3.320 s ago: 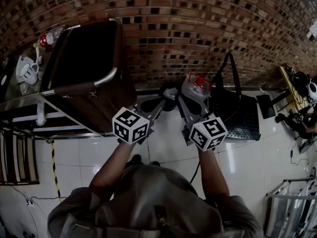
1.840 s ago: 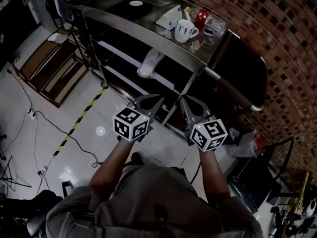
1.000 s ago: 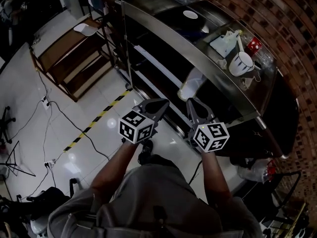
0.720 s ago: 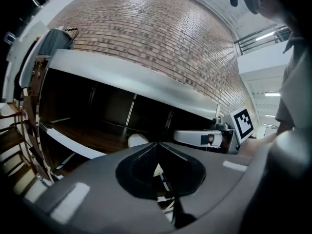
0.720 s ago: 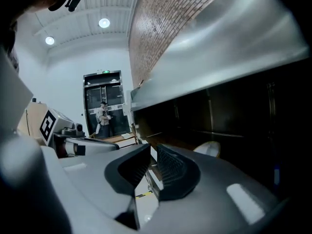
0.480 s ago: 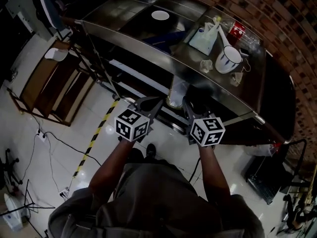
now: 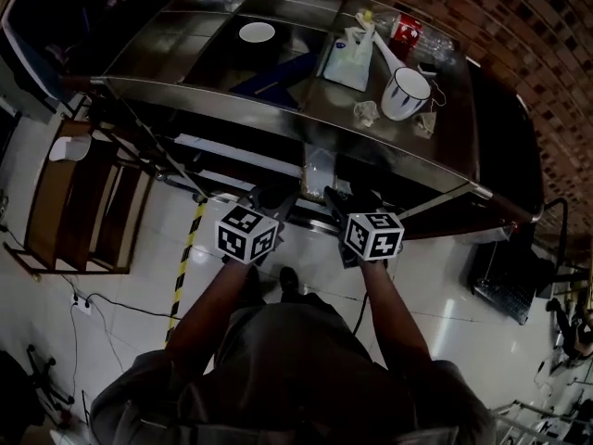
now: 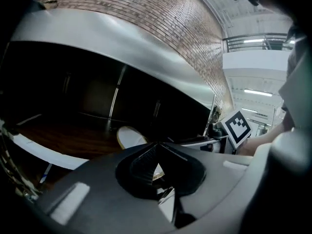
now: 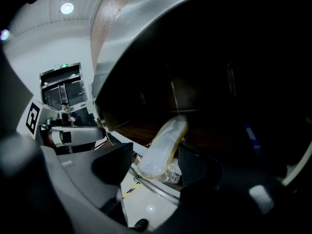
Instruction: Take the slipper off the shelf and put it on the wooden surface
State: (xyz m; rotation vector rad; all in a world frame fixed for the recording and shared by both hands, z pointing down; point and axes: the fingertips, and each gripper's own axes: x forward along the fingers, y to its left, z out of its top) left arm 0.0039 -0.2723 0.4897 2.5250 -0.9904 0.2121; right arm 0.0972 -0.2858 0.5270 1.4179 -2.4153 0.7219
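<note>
Two tongs reach in at the shelf's [image 8: 73, 140] front edge. On it the slipper [image 9: 163, 147] lies lengthwise, running away from the right tongs [image 9: 151, 168]. Their jaws have just been opening and flank its near end without pressing. The left tongs [image 8: 157, 156], closed and empty, sit off to its side.

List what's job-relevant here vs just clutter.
Job: slipper on the lower shelf; right gripper, jaws just opened, slipper between them, unclamped; wooden stand at left, probably the drop spot.
Clutter: mug, white plate, white bag, red-labelled bottle, all on the steel tabletop.
</note>
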